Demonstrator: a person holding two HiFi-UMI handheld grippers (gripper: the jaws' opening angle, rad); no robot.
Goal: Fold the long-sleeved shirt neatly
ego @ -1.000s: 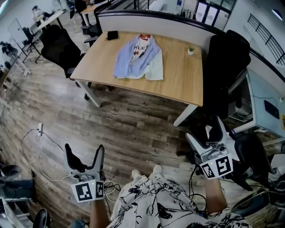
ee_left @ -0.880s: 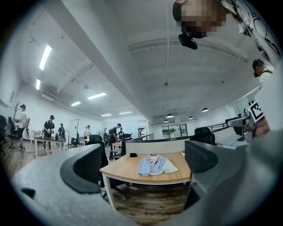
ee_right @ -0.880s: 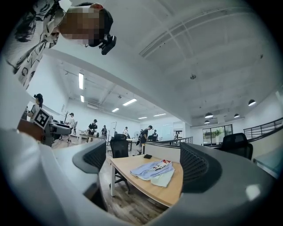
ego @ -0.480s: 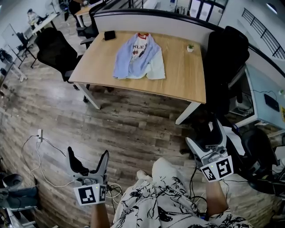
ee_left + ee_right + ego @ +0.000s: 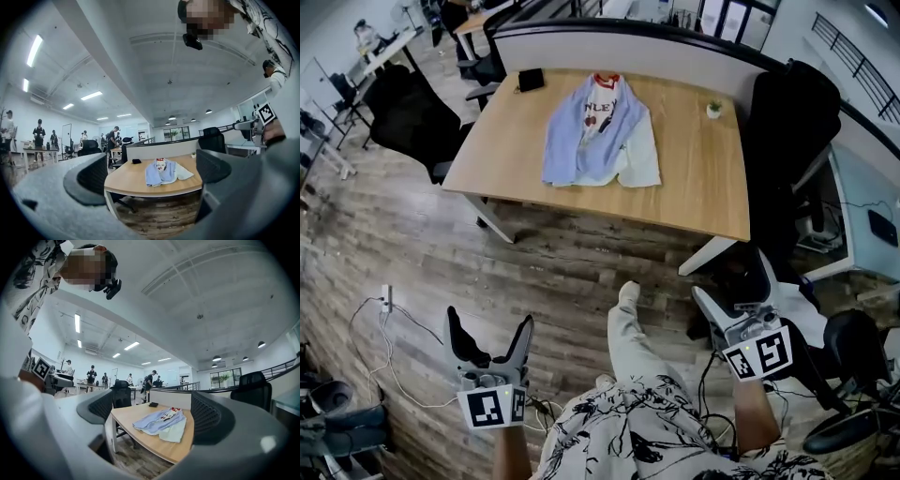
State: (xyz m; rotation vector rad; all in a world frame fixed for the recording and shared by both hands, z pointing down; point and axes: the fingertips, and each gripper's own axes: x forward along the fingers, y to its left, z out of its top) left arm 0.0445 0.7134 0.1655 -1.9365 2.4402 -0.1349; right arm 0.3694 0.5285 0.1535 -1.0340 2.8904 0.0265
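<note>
- An open-plan office with a wood-plank floor [image 5: 562,253]. A pale wooden surface [image 5: 694,178] stands against a low grey partition [image 5: 675,52], with black office chairs [image 5: 403,98] at either end.
- The long-sleeved shirt [image 5: 591,131] lies on the far half of the surface, near the middle. It is light blue over a white printed front, with its collar toward the partition. It looks loosely laid and not yet folded, with a pale panel spilling out on the right side.
- A small potted plant [image 5: 713,110] and a flat black object [image 5: 531,80] sit near the back edge. Both are apart from the shirt, so the area around it is free for folding.
- The left tool [image 5: 490,321] is held low, close to the person's body, well apart from the surface. Its jaws stand wide apart with nothing between them.
- The right tool [image 5: 733,281] is held the same way on the other side. It too is fully open and empty.
- Both gripper views look between the jaws at the surface and the shirt in the distance. The tools seem to be carried at rest, aimed at the work rather than engaged with it.
- The person's leg [image 5: 628,337] reaches forward over the floor. I judge the task has not begun and the next need is to get close to the surface.
</note>
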